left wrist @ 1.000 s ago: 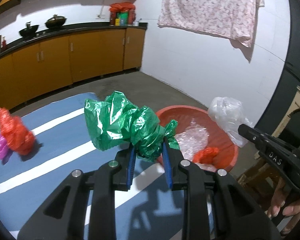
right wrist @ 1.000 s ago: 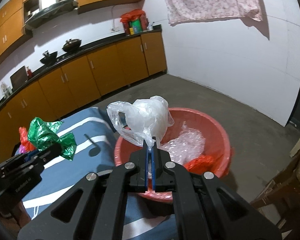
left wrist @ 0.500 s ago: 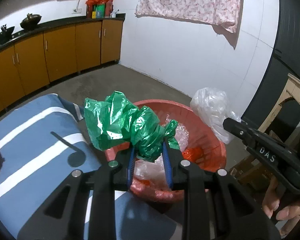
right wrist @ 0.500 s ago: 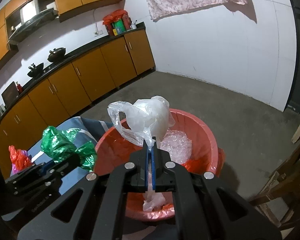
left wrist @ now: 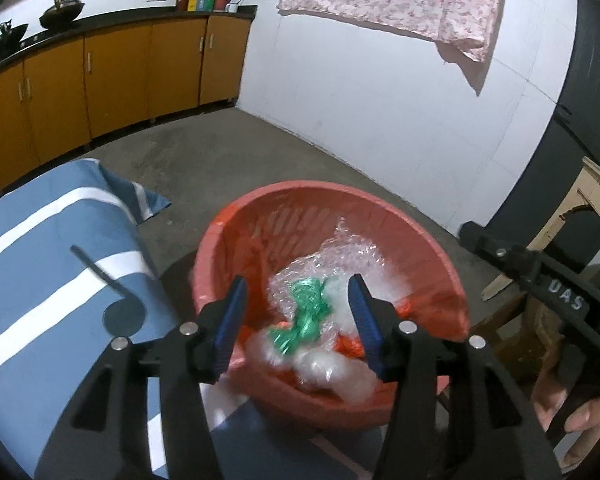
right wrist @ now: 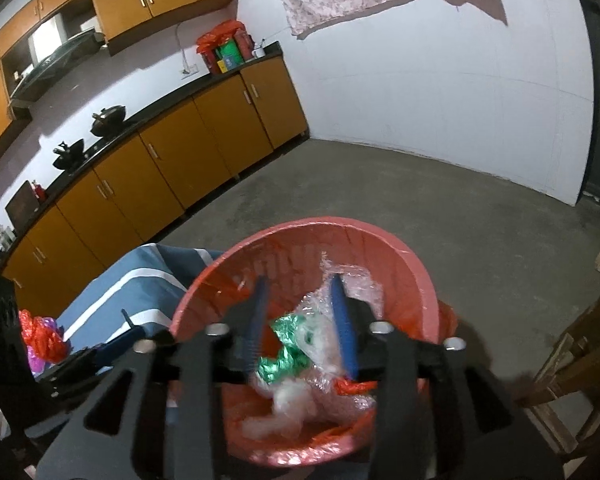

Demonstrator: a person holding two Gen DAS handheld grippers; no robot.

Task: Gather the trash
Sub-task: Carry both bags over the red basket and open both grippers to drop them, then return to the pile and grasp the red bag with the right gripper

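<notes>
Left wrist view: the left gripper (left wrist: pixel 298 320) has let go, and its jaws are now wide with nothing in them. The right gripper (right wrist: pixel 302 324) is wide and bare too. The green bag (left wrist: pixel 306 320) and white bag (right wrist: pixel 292 396) now lie in the red tub (left wrist: pixel 228 236). More trash (right wrist: pixel 40 338) waits far left on the blue cloth (right wrist: pixel 140 280).

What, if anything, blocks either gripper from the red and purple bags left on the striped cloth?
Nothing visible does. Both the left gripper and right gripper are open over the basin; the red bag and purple bag lie exposed on the striped cloth.
</notes>
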